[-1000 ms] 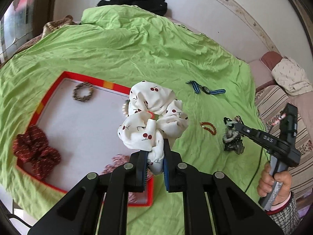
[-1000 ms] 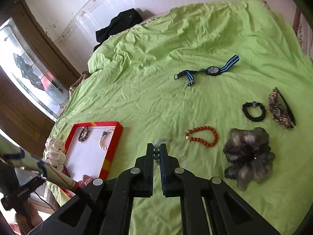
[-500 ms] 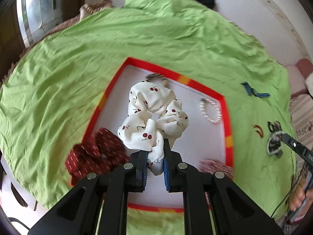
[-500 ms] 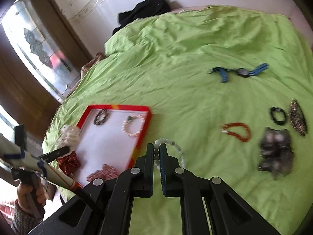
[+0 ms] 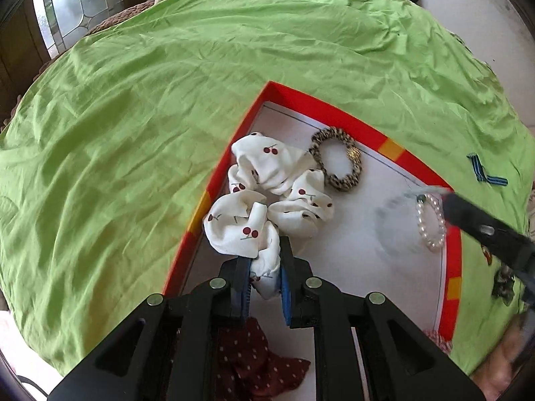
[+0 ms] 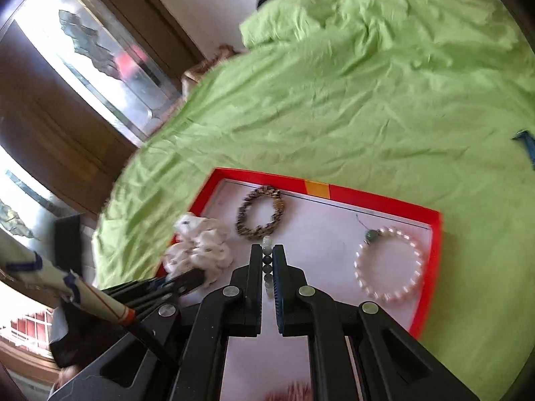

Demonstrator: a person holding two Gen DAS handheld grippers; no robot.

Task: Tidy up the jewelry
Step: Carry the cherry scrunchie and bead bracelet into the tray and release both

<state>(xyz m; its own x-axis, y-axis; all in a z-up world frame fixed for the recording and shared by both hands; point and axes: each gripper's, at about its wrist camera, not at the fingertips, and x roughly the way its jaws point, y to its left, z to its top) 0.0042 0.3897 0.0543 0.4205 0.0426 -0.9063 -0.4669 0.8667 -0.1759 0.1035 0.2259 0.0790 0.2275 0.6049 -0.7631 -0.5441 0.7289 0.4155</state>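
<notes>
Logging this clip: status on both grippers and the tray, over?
Left gripper shut on cherry scrunchie, over red tray. Right gripper shut on pale bead bracelet, above tray. Leopard scrunchie, pearl bracelet already inside.

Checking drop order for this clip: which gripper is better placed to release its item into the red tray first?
Left, probably. The left gripper has the cherry scrunchie already lying on the red tray floor; the right gripper holds its beaded bracelet above the tray.
</notes>
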